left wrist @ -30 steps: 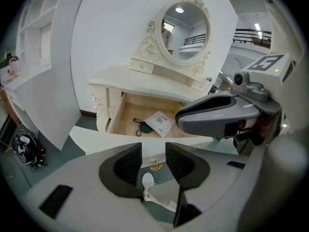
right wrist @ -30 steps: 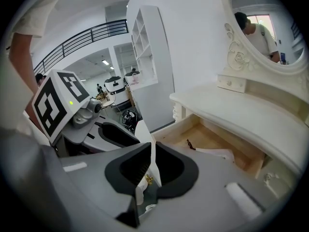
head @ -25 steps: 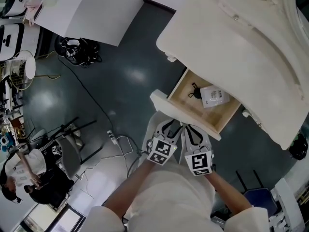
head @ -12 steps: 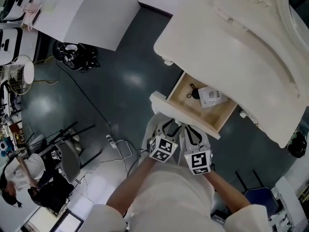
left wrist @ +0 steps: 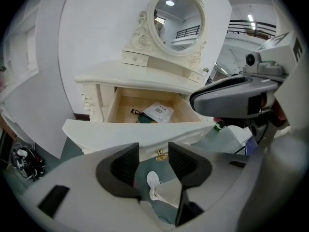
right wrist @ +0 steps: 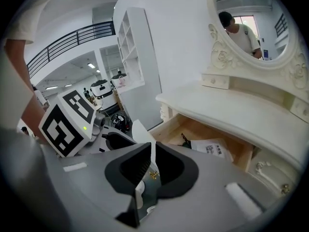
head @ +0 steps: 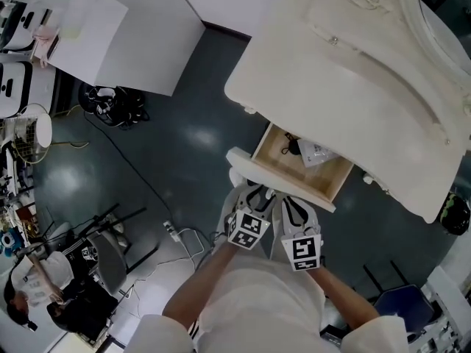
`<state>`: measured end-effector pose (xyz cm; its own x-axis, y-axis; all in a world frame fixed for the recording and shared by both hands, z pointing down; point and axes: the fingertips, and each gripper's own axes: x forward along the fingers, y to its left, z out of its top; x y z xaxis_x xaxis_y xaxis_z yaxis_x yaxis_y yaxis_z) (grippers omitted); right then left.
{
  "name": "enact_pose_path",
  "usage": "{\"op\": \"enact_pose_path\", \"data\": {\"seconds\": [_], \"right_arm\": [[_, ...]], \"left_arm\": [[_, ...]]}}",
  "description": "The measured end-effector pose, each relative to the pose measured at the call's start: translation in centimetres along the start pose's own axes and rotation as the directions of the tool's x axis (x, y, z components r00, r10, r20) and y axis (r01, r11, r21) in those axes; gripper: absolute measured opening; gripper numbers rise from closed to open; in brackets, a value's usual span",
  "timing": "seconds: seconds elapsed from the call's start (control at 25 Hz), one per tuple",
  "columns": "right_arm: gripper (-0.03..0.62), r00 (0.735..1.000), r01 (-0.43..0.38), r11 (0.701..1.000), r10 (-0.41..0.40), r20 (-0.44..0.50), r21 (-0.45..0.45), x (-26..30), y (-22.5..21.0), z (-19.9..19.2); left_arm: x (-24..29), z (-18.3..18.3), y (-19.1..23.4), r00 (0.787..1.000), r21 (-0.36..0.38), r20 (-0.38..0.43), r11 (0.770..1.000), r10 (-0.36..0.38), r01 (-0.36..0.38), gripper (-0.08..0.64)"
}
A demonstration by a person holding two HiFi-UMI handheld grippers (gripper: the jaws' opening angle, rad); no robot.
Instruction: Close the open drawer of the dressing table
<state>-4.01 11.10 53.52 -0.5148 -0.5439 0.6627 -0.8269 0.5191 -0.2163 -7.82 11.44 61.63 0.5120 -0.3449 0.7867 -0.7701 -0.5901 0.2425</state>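
The cream dressing table (head: 368,87) fills the upper right of the head view. Its drawer (head: 291,169) stands partly out, with a white packet (head: 318,153) and a small black item (head: 289,147) on the wooden bottom. Both grippers sit side by side against the white drawer front (head: 246,162). My left gripper (head: 256,195) is open; in its own view the gold handle (left wrist: 161,154) shows in the gap between its jaws (left wrist: 153,151). My right gripper (head: 293,201) has its jaws a narrow slit apart (right wrist: 153,151), with the drawer front and the handle (right wrist: 153,175) seen through the slit.
An oval mirror (left wrist: 176,21) stands on the table top. On the dark floor lie cables and a power strip (head: 173,230). A black bag (head: 114,98) sits by a white cabinet (head: 110,28). A person (head: 37,285) and a stand (head: 103,234) are at the lower left.
The drawer has slid further into the table, so less of its wooden bottom shows. Both grippers stay against its front and have followed it in.
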Motion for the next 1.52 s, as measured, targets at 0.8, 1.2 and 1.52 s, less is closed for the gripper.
{"op": "enact_pose_path", "data": {"seconds": [0.8,1.2,1.52], "right_arm": [[-0.002,0.992,0.121,0.989,-0.123,0.015,0.088,0.3,-4.3,0.2],[-0.002,0.99,0.138,0.984,-0.142,0.027,0.112,0.4,-6.0,0.3],[-0.002,0.987,0.15,0.98,-0.155,0.029,0.132,0.5,-7.0,0.8]], "left_arm": [[2.0,3.0,1.3,0.999,-0.035,0.017,0.999,0.027,-0.027,0.173],[2.9,4.5,2.4,0.998,-0.022,0.032,0.998,0.056,-0.055,0.109],[3.2,5.3,3.7,0.994,-0.021,0.029,0.994,0.109,-0.108,0.021]]}}
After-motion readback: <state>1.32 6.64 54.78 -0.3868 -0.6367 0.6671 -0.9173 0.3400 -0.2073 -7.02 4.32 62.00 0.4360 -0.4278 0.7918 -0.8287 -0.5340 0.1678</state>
